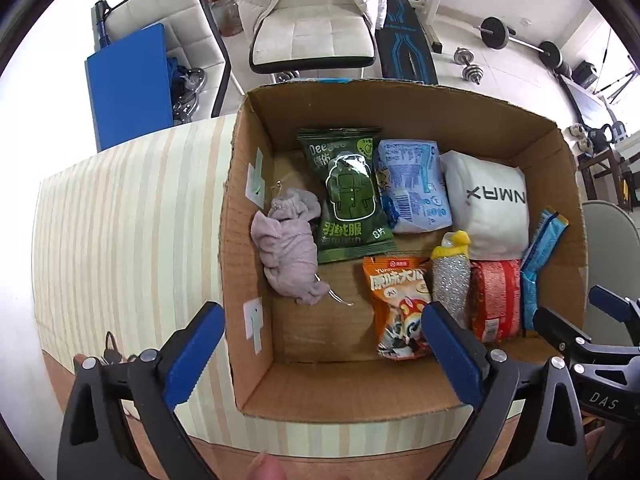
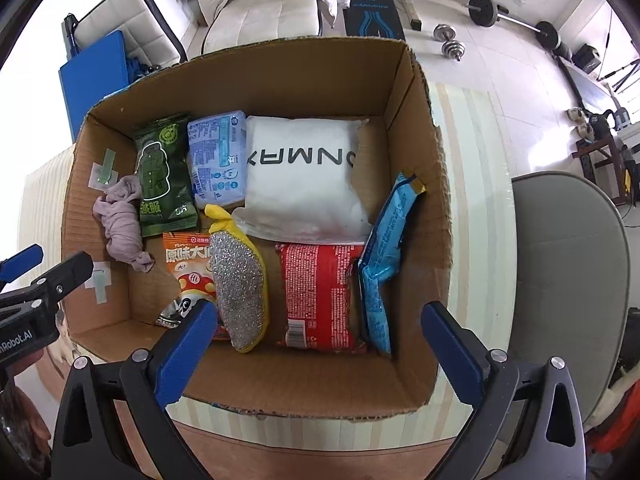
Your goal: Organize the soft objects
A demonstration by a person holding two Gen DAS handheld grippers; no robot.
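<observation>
Matt, rough corrugated cardboard is seen in the box (image 2: 404, 128). Inside it, glossy plastic film is shown by the green packet (image 2: 162, 176) and the red packet (image 2: 320, 292); crumpled soft cloth by the mauve rag (image 2: 120, 224); glittering metallic mesh by the scourer (image 2: 240, 288).

Home room doubling as gym: past my table's far edge, white chair (image 1: 316, 36), barbell (image 1: 520, 42), dumbbells (image 1: 468, 66), weight bench (image 1: 406, 52) on tiled floor.

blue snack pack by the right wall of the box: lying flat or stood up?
Stood up, tilted. The blue pack rests on its long edge against the box wall, beside the red pack, which lies flat.
</observation>
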